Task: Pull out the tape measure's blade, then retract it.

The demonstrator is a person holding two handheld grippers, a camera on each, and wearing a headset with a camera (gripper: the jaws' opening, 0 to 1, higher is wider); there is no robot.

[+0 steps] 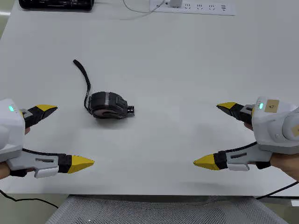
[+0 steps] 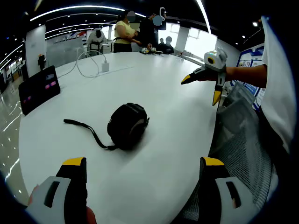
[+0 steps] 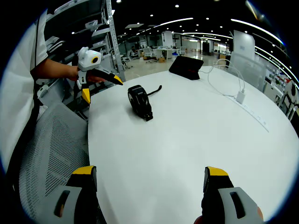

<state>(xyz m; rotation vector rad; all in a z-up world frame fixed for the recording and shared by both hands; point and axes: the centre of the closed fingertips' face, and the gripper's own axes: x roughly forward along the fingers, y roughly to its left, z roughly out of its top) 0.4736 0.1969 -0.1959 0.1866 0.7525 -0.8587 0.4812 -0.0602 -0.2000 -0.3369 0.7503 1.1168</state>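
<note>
On the white tabletop (image 1: 187, 65), left of centre, the black tape measure (image 1: 108, 105) lies on its side, its mouth and blade hook facing right and no blade drawn out. Its black wrist strap (image 1: 83, 77) trails away toward the far left. Nothing touches it. The left tool (image 1: 74, 135) hovers near it on the near-left side, jaws spread wide and empty; in the left gripper view the tape measure (image 2: 127, 125) sits ahead between the yellow tips of the left tool (image 2: 143, 163). The right tool (image 1: 206, 134) is well apart on the right, equally wide and empty, with the tape measure (image 3: 140, 100) far ahead in its own view. No brand can be read on the case. A tan sticker (image 1: 272, 106) on the right tool carries small dark marks, possibly digits, too small to read. At the far edge lie a white power strip (image 1: 201, 8), a white cable (image 1: 140, 9) and a dark flat device (image 1: 56, 4).
</note>
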